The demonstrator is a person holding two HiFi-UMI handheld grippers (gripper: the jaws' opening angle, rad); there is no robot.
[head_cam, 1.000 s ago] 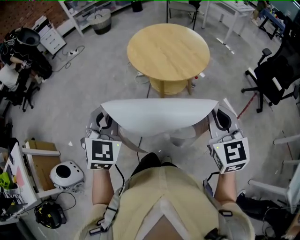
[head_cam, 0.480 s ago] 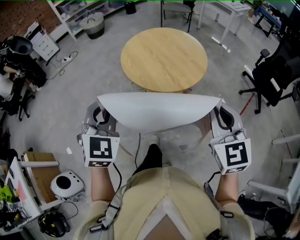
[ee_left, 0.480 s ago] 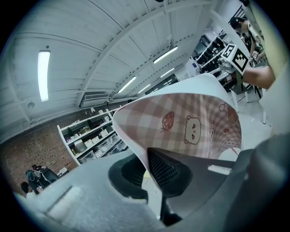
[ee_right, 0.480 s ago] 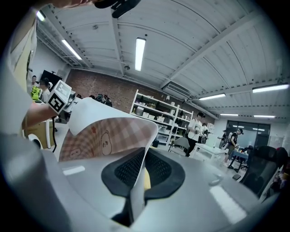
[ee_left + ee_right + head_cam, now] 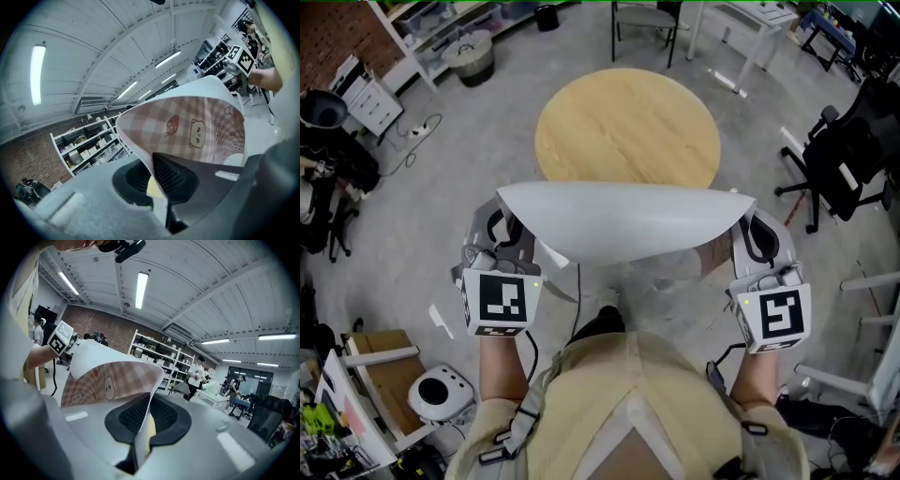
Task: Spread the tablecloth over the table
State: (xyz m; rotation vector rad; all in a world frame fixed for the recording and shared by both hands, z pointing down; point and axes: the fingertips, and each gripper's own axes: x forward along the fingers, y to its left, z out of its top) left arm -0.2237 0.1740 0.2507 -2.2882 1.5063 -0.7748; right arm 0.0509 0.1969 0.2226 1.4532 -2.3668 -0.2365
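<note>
The tablecloth (image 5: 623, 225) looks thin, light and limp. It bows in a smooth arc across the gap and would likely sag or fold wherever it is unsupported. The sensible hold is therefore a corner or edge at each end, kept taut enough for the sheet to float out flat. Its smooth face could slip if a pinch slackens. The top side is plain white. The underside, seen from the gripper views, is a pink-and-white check printed with bears and a strawberry.

It hangs in the air between the two pairs of fingers, one end in each. The left gripper (image 5: 158, 180) has its fingers (image 5: 173, 176) closed tight on the cloth's edge, which rises from between them. The right gripper (image 5: 143, 423) is pinched shut on the other end the same way.

Beyond the fingertips and lower stands the round wooden surface (image 5: 623, 127), bare. In the head view the cloth's far edge meets its near rim, but whether any cloth is over it I cannot tell.
</note>
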